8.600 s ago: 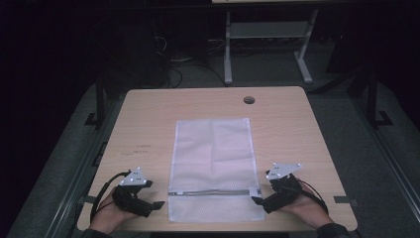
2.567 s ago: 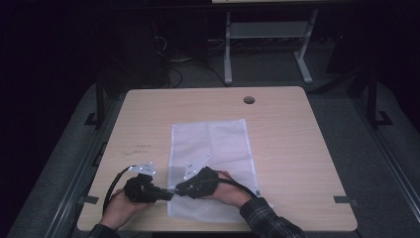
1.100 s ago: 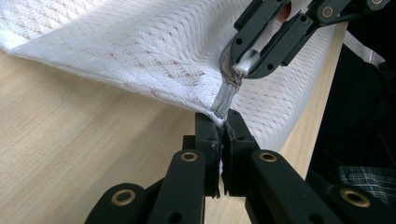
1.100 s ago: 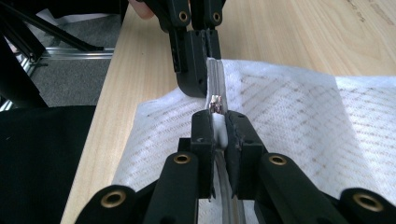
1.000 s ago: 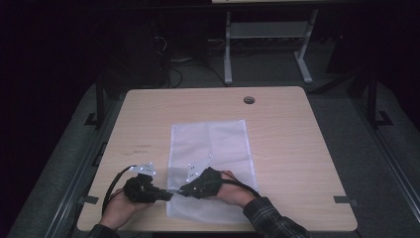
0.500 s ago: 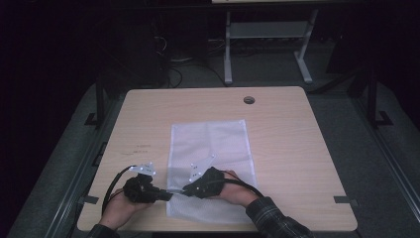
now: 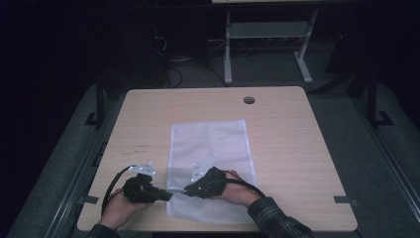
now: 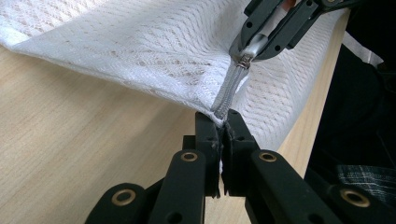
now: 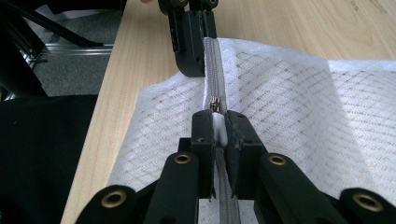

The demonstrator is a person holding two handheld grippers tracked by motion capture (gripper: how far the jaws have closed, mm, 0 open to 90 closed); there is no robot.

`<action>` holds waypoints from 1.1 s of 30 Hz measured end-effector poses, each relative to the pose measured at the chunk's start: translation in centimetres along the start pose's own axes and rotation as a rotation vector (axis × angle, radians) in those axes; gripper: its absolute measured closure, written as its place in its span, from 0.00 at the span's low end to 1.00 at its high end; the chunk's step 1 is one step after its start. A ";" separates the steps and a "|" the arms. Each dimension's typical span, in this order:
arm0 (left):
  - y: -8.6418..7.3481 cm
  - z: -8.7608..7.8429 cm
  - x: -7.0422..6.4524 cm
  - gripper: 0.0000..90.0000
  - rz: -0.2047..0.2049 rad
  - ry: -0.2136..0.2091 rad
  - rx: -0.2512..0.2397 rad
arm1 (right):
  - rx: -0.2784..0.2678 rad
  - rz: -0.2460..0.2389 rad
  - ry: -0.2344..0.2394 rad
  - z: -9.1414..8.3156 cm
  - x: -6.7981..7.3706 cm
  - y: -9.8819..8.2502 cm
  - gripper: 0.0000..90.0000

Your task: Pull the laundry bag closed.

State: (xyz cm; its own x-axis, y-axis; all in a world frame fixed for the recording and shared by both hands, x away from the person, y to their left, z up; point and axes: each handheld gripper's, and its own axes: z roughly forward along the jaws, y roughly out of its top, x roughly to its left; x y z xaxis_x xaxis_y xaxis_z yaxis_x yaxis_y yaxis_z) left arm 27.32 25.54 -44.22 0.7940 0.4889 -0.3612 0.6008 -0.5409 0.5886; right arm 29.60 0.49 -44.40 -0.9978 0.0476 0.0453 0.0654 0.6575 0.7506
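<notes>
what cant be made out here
- Mesh bag contents: unclear in every view.
- Zipper behind the right gripper: hidden by its jaws, right gripper view.
- Bag corner in the left gripper: covered by its jaws, left gripper view.
- Marks on the table: too small, high view.

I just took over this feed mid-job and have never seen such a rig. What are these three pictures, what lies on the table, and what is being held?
No robot here: a person holds a two-fingered gripper in each hand. The high view looks down on the wooden table. The other two pictures come from cameras riding on each gripper, looking along its black fingers. A white mesh bag with a grey zipper lies flat on the table. The left gripper is shut on the bag's edge at the zipper's end. The right gripper is shut on the zipper pull.
</notes>
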 end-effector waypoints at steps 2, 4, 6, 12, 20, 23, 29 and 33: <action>0.0 -0.1 0.0 0.96 -0.004 0.000 -0.001 | 0.004 0.003 0.001 -0.1 0.0 -0.1 0.91; -0.1 -0.1 0.1 0.96 -0.005 0.000 -0.001 | 0.005 0.006 -0.001 -0.2 0.0 -0.2 0.91; 0.0 -0.1 0.0 0.96 -0.005 0.001 0.001 | 0.004 0.003 -0.001 -0.3 0.0 -0.2 0.91; 0.0 -0.1 0.0 0.96 -0.004 -0.001 -0.001 | 0.004 0.008 -0.002 -0.5 0.0 -0.4 0.92; 0.0 0.0 -0.1 0.96 -0.001 -0.004 0.001 | 0.009 0.010 0.001 -0.7 0.0 -0.6 0.94; 0.0 -0.1 0.0 0.96 -0.001 -0.003 -0.001 | 0.009 0.008 -0.001 -0.8 0.0 -0.7 0.96; 0.0 -0.1 0.0 0.96 0.002 -0.001 0.003 | 0.011 0.004 0.006 -0.7 0.0 -0.7 0.96; 0.0 -0.1 -0.1 0.96 0.000 -0.001 0.004 | 0.012 0.008 0.011 -0.7 0.0 -0.7 0.96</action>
State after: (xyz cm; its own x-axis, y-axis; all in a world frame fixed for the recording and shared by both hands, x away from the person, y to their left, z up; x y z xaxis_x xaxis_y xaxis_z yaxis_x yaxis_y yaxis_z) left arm 27.29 25.53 -44.13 0.7944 0.4883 -0.3613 0.6008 -0.5436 0.5861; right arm 29.55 -0.50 -44.48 -0.9973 0.0444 0.0586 0.0733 0.6658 0.7425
